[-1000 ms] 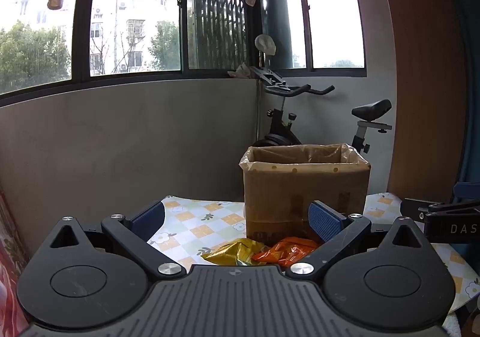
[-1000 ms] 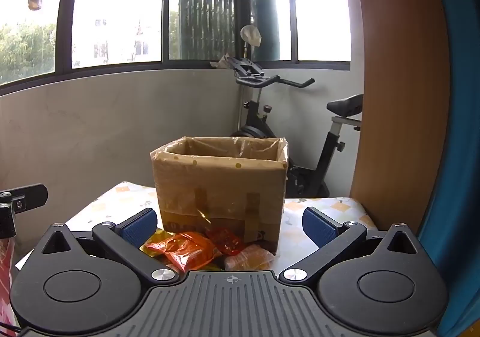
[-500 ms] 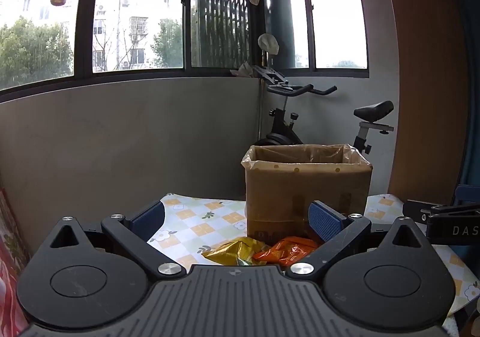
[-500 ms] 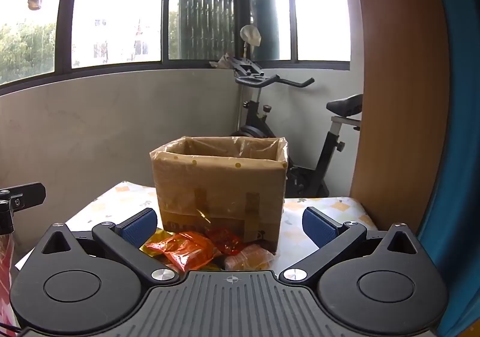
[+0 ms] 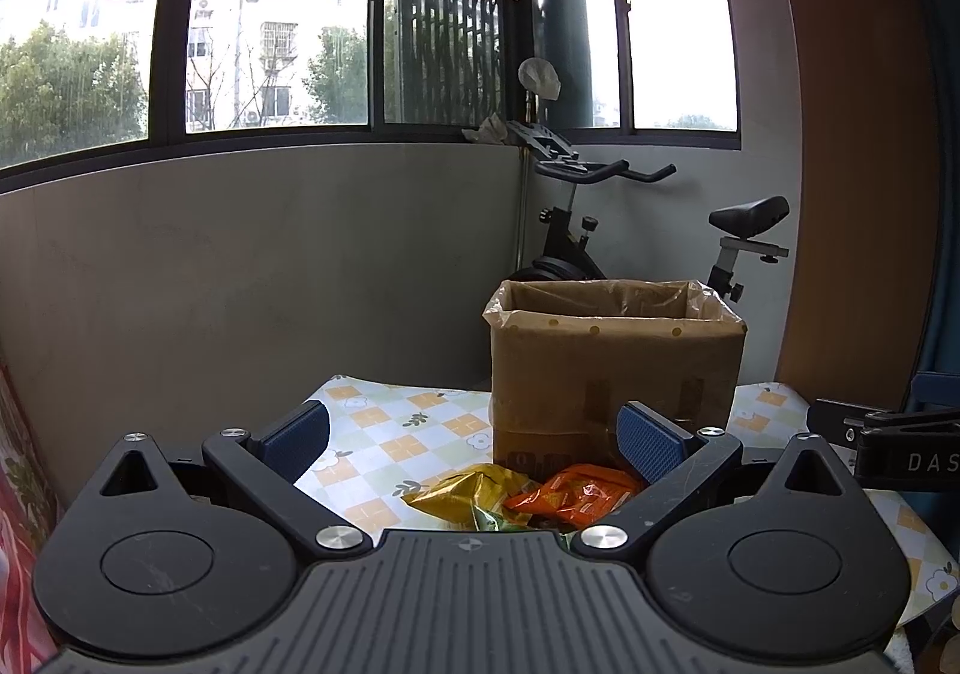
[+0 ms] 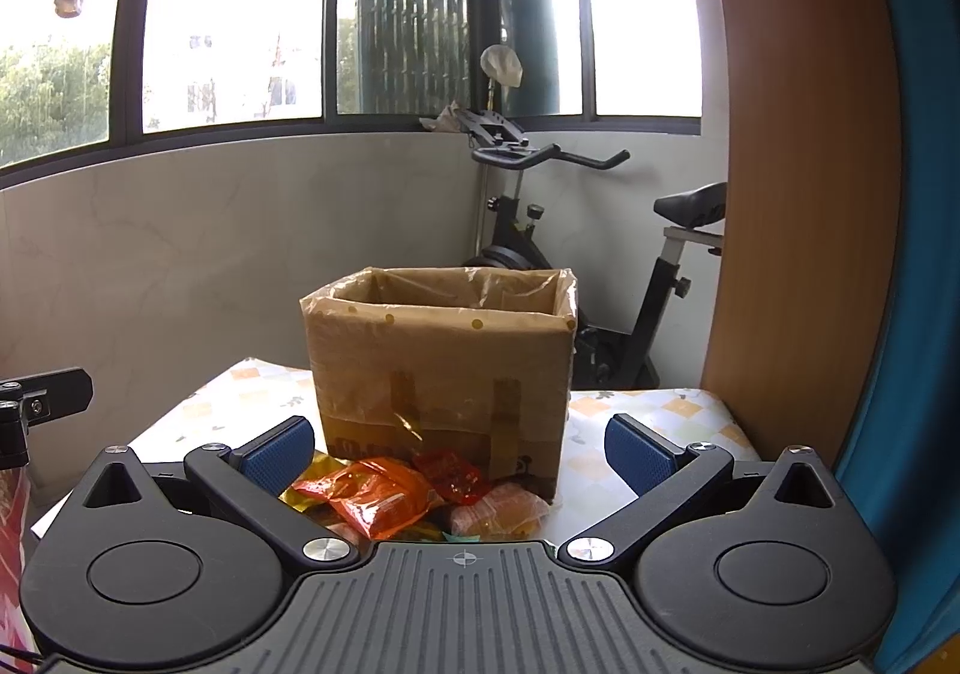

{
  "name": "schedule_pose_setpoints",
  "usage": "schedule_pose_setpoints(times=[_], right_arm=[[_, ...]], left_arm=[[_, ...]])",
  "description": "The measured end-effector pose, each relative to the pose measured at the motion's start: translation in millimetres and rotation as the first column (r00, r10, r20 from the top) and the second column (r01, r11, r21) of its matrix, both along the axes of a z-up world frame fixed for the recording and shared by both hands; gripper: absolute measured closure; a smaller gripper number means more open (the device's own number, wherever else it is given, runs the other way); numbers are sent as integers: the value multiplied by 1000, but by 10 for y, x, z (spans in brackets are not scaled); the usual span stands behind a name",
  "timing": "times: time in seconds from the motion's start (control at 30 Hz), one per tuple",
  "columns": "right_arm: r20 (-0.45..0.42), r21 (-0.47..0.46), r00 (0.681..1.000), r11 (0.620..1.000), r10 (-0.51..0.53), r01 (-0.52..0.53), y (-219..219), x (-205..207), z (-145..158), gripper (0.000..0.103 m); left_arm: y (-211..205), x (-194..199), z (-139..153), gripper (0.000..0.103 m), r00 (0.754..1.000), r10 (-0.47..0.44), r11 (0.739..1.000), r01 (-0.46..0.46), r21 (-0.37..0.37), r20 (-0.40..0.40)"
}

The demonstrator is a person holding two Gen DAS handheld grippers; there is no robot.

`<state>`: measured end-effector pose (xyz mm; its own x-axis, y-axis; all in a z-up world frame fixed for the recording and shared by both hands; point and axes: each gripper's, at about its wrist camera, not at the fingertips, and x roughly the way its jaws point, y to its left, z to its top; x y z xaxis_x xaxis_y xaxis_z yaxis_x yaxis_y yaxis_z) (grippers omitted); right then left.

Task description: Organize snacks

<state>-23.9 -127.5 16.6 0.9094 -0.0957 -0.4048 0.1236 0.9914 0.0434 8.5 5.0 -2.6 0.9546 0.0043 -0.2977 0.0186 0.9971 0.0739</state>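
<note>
Snack packets (image 6: 384, 494) lie heaped on the desk (image 5: 384, 434) against the lined cardboard box (image 6: 444, 362), evidently their destination. Both the left claw (image 5: 474, 443) and right claw (image 6: 459, 449) hover wide open (holding nothing), poised above the pile.

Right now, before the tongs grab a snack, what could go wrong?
1. The snack packets lie piled and touching right against the cardboard box, so the open right tongs might pinch two at once or bump the box.
2. The box's loose plastic liner folds over the rim; a dropped packet could snag there.
3. The left tongs hover close, so the two could collide.
</note>
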Motion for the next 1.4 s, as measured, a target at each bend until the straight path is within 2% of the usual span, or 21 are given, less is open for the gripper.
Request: schedule_pose_setpoints(times=[1.4], right_arm=[[-25, 4, 1000, 1000, 13, -13, 49, 52, -57, 0]], left_arm=[[12, 1, -27, 0, 1000, -1, 1000, 1, -10, -20]])
